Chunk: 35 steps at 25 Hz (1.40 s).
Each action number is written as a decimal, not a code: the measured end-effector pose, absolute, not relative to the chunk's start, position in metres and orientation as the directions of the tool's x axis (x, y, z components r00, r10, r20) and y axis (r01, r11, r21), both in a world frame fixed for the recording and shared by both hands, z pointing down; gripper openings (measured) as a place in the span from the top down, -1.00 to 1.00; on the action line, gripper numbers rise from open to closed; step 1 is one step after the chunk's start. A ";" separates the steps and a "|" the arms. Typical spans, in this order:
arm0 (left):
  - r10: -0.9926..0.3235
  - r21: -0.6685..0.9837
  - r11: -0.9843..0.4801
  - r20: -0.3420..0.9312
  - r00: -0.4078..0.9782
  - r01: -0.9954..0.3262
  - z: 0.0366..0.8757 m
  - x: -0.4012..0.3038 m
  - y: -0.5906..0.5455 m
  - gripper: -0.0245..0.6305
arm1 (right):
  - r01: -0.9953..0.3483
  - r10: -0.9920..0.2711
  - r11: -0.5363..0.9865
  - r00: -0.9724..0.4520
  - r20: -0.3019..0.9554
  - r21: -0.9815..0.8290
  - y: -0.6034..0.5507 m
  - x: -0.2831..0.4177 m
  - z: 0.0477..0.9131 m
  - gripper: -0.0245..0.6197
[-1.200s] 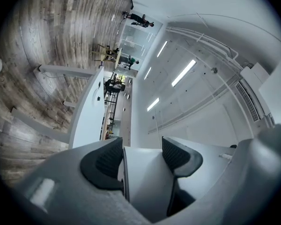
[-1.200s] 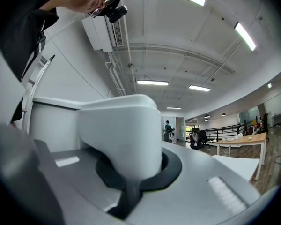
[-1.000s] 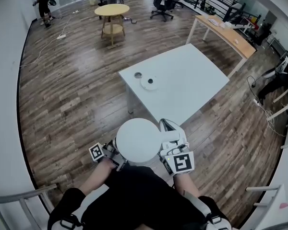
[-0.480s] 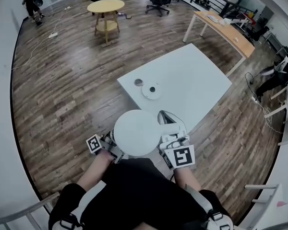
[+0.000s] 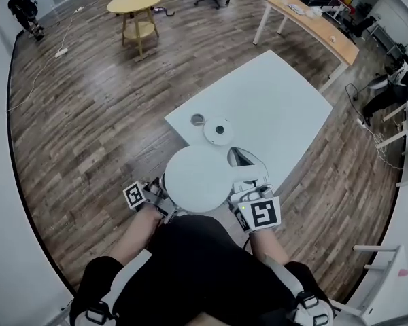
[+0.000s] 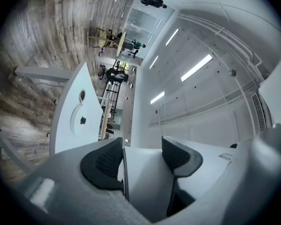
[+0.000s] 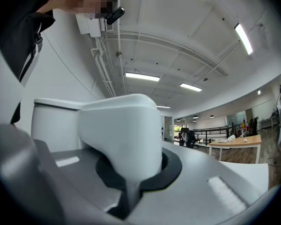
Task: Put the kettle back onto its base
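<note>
The white kettle (image 5: pixel 196 180) is held up in front of the person, at the near corner of the white table (image 5: pixel 289 107), lid side toward the head camera. The right gripper (image 7: pixel 133 175) has its jaws together on the kettle's handle (image 7: pixel 124 130). The left gripper (image 6: pixel 141 156) is clamped on a white part of the kettle at its left side, both dark ribbed pads (image 6: pixel 103 162) against it. The round white base (image 5: pixel 218 130) lies on the table just beyond the kettle, apart from it, with a small grey disc (image 5: pixel 198 119) at its left. Each gripper's cube (image 5: pixel 262 214) bears black-and-white square markers. A small label (image 6: pixel 226 156) on the left gripper's body is too blurred to read.
</note>
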<state>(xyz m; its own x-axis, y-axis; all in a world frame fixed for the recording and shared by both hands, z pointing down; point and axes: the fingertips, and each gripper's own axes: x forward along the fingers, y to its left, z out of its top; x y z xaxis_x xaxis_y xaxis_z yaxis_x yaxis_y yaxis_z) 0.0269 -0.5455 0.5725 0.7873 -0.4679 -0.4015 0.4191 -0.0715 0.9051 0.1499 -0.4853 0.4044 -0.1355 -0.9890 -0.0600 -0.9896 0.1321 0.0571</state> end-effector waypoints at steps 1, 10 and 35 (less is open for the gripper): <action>-0.462 0.905 -0.068 -0.402 0.791 0.421 0.573 0.029 -0.551 0.12 | -0.990 -0.990 0.125 -0.128 -0.063 0.062 -0.490 0.151 0.405 0.90; -0.411 0.901 -0.026 -0.405 0.817 0.434 0.580 0.054 -0.585 0.12 | -0.993 -0.996 0.051 -0.058 -0.067 0.106 -0.516 0.172 0.412 0.91; -0.305 0.926 0.037 -0.348 0.887 0.376 0.593 0.196 -0.706 0.12 | -0.987 -0.987 -0.146 0.140 -0.077 0.073 -0.624 0.317 0.425 0.91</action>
